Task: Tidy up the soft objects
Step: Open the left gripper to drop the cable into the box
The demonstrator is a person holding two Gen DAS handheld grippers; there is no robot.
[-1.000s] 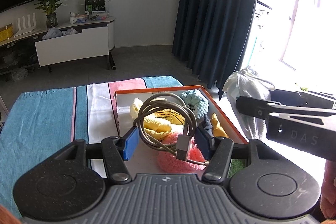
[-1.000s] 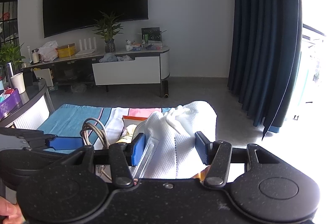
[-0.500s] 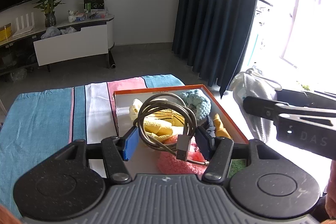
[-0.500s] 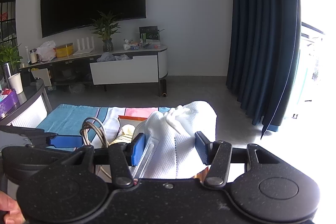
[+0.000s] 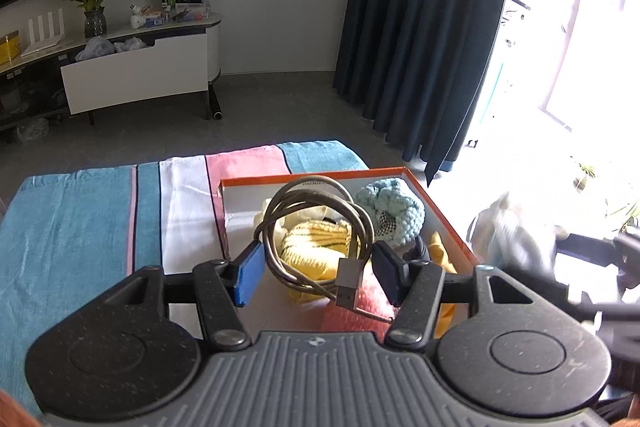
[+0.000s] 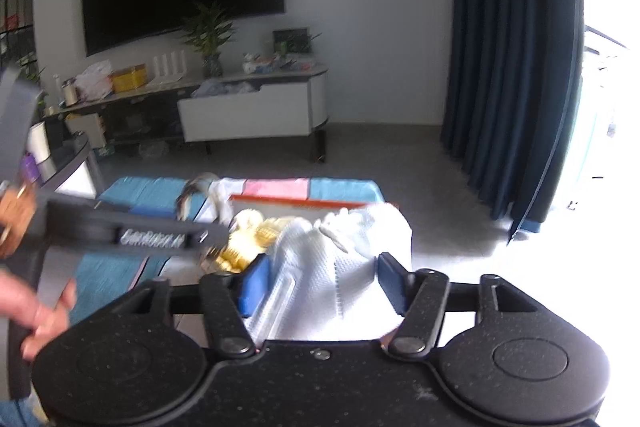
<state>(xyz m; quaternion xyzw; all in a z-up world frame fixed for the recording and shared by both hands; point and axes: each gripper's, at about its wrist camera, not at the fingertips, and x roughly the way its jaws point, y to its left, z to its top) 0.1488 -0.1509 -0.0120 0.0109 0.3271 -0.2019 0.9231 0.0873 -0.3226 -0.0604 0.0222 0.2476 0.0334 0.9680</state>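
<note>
Altogether two grippers are at work over one orange-rimmed box that sits on a striped cloth of blue, white and pink. One coiled grey cable, looped several times and ending in a flat metal plug, hangs between the blue pads of the left gripper, whose jaws are closed on the coil above the near part of the box. Inside the box lie several soft things: one yellow knitted toy, one pale blue crocheted ball at the far right corner, and one pink fuzzy piece at the near edge. One white textured cloth mask, crumpled, with a thin loop on top, lies between the pads of the right gripper; its jaws have just been opening and stand apart, the left pad clear of the fabric, though the right pad's contact is hard to judge. A hand holds the left gripper's handle at the left.
</note>
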